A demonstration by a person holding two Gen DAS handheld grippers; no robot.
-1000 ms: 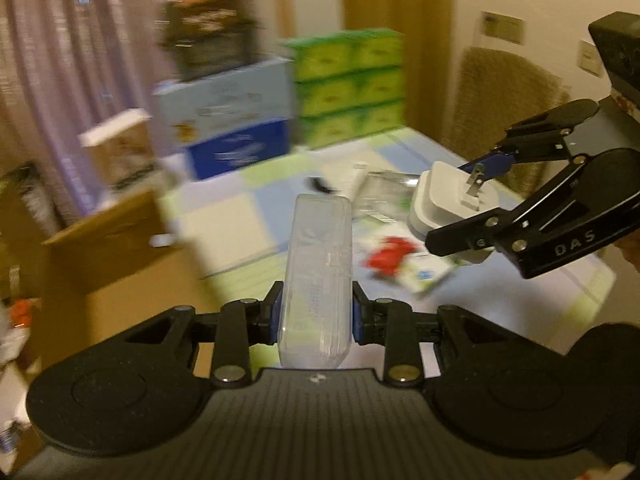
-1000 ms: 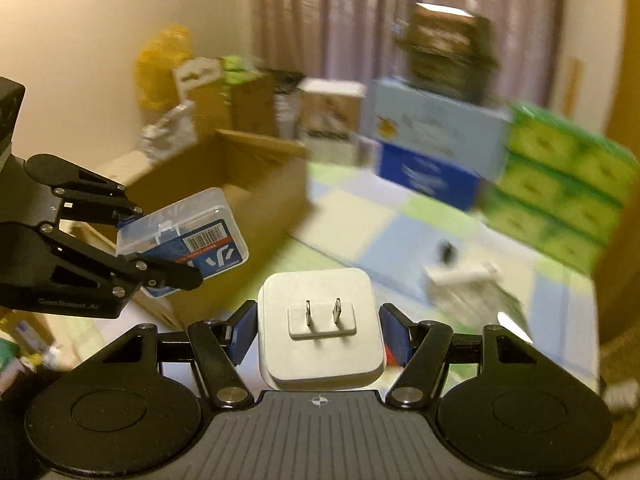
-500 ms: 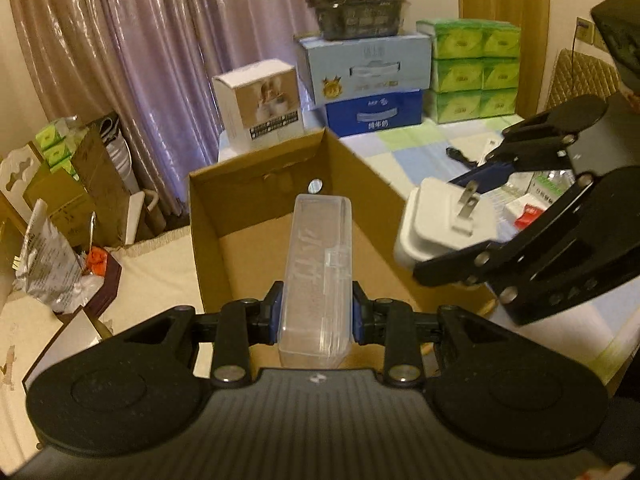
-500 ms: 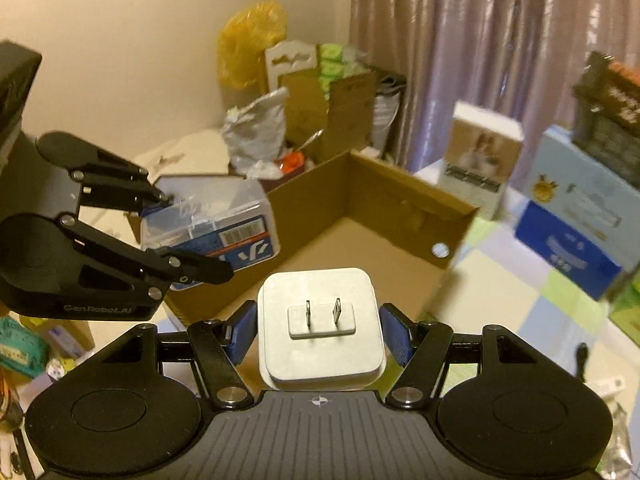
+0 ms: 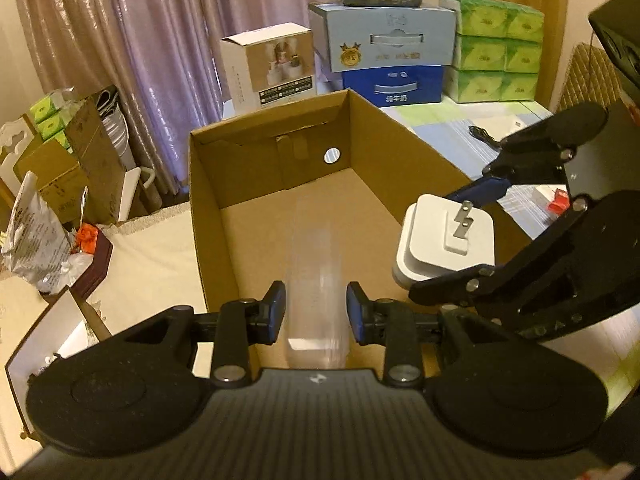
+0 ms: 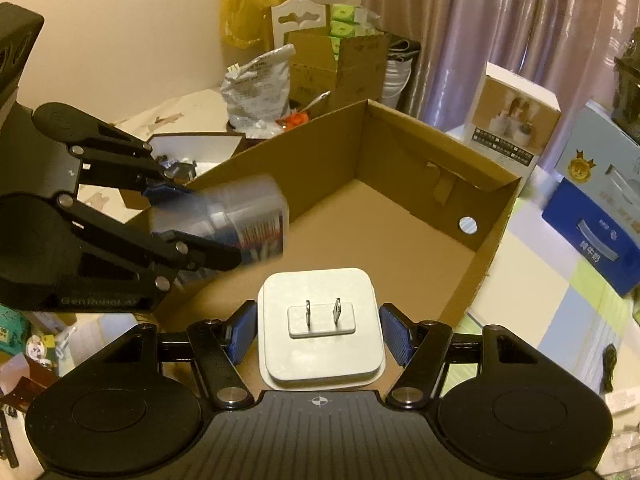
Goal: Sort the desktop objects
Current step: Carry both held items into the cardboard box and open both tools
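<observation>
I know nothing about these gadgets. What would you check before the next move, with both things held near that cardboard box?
1. Box open on top: ok.
2. Box floor bare where things would land: ok.
3. Charger clamped in the right gripper: ok.
4. Left gripper jaws gripping the clear case: cannot tell, the case is blurred.
5. Charger fully past the box wall: cannot tell.
6. Two grippers apart from each other: ok.
</observation>
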